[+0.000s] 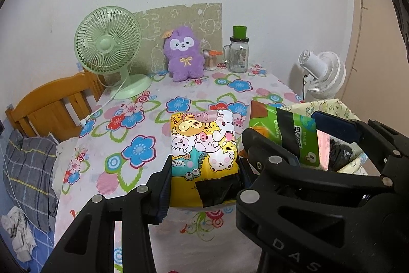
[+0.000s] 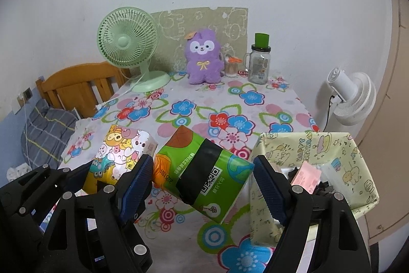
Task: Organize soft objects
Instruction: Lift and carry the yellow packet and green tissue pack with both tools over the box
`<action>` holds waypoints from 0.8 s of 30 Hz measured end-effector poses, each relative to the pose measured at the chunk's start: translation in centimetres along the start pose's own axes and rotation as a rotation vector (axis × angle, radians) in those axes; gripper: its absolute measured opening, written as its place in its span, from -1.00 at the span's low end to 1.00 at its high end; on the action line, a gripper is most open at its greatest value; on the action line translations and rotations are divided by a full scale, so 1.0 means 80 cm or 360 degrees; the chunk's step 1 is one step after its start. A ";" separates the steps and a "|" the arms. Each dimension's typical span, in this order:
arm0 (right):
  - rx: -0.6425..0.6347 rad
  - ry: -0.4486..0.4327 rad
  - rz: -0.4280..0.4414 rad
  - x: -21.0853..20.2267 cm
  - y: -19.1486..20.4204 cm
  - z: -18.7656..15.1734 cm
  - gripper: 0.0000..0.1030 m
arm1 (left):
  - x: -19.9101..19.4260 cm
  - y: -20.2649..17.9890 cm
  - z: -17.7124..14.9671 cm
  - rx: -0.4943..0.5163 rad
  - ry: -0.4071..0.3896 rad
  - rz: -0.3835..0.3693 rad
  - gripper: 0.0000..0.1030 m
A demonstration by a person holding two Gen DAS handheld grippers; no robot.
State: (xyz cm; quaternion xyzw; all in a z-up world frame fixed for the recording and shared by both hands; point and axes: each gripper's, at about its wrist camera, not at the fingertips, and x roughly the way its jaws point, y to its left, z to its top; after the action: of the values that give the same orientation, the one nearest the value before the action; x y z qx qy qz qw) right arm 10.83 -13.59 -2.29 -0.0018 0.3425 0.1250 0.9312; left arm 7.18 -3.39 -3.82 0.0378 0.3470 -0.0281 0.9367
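1. The left tool (image 1: pixel 204 186) is being seen pinching the yellow cartoon tissue pack (image 1: pixel 204 152) by its two long sides; the pack appears to be held clear of the flowered bench (image 1: pixel 133 124).
2. The right tool (image 2: pixel 202 186) is being seen clamped on the green tissue pack (image 2: pixel 202 175), its jaws set wide across the length of the pack, which is hanging tilted above the bench.
3. The patterned storage box (image 2: pixel 358 152) is standing at the bench's right edge, just beside the right tool; a pink item (image 2: pixel 306 175) and dark contents are lying inside it.
4. The two packs are being carried close together, and the tools are nearly touching. A collision between them is judged possible if both are being steered to the box at once.
5. Both packs are soft and wrapped in slick film. Slipping or sagging out of either hold is judged likely if the pinch is being loosened early, the green pack being the greater concern given its tilt.
6. The box is looking light and is sitting near the bench edge; being nudged off by a tool is judged a risk.
7. The box's floor and remaining room are being hidden by the right tool's finger. The dark contents cannot be identified. The underside of each pack is out of view.
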 end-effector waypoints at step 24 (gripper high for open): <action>0.0057 -0.0033 -0.0127 -0.018 -0.083 0.001 0.60 | 0.010 -0.085 0.024 0.0146 -0.0008 -0.0086 -0.05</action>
State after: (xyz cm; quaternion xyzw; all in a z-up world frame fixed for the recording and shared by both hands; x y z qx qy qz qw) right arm 11.36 -20.38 -1.88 0.0026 0.3345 0.0817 0.9388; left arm 8.49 -10.40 -3.23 0.0713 0.3439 -0.0694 0.9337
